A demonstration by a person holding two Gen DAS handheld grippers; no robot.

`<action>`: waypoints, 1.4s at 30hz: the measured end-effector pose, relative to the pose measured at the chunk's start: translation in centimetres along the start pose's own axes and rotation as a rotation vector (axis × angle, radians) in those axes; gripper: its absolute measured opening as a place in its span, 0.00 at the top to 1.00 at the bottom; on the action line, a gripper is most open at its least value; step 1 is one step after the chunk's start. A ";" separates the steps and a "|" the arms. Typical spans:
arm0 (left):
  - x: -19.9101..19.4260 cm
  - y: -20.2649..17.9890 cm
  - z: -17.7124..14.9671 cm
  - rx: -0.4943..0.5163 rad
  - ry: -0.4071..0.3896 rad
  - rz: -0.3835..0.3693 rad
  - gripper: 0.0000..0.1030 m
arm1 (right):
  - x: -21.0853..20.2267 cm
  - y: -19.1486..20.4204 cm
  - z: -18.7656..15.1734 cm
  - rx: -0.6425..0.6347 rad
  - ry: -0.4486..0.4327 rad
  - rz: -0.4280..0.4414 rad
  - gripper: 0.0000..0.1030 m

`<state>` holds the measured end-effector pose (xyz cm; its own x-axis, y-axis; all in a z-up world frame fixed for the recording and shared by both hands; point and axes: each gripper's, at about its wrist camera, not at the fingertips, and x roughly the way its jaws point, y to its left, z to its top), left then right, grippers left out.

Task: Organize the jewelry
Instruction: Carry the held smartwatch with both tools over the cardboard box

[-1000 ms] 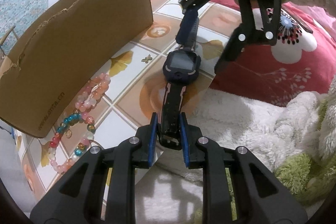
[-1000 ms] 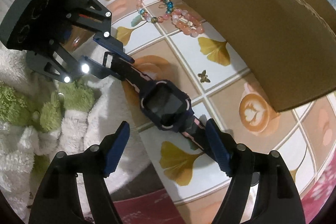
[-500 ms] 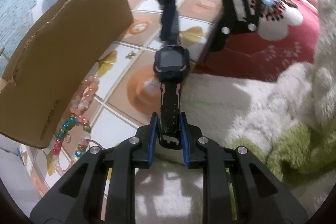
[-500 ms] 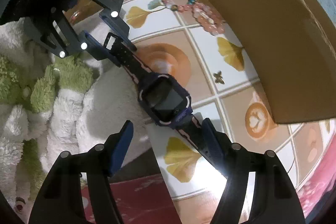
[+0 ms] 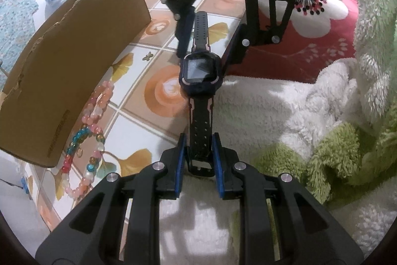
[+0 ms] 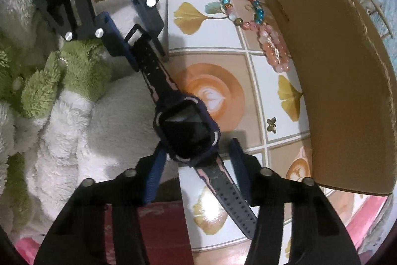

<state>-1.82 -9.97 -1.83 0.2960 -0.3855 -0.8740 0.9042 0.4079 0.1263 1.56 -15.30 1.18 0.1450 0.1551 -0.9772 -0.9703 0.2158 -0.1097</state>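
Observation:
A dark blue smartwatch (image 5: 200,71) with pink trim is stretched out above the patterned tabletop. My left gripper (image 5: 198,155) is shut on its buckle-end strap. In the right wrist view the watch (image 6: 188,133) lies between the fingers of my right gripper (image 6: 196,170), whose jaws stand open on either side of the watch body and far strap. Beaded bracelets (image 5: 91,131) in pink, blue and red lie on the table by the cardboard; they also show in the right wrist view (image 6: 260,24).
A bent cardboard sheet (image 5: 67,61) stands along the table's side. A fluffy white and green blanket (image 5: 310,121) and a red flowered cushion (image 5: 310,24) lie on the other side. The tabletop (image 6: 223,61) has tile, leaf and coffee prints.
My right gripper has moved forward over the watch, so its open fingers now straddle the watch body instead of the strap end. My left gripper has kept its hold.

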 end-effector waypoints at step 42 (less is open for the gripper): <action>-11.7 -0.5 5.0 0.414 -0.111 0.630 0.81 | -14.8 4.1 -1.2 0.109 -0.263 -0.740 0.63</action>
<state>-4.20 -9.78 10.63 0.8040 -0.2725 -0.5285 0.5890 0.2432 0.7707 -4.74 -17.85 14.95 0.7991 0.1544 -0.5811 -0.5817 0.4432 -0.6821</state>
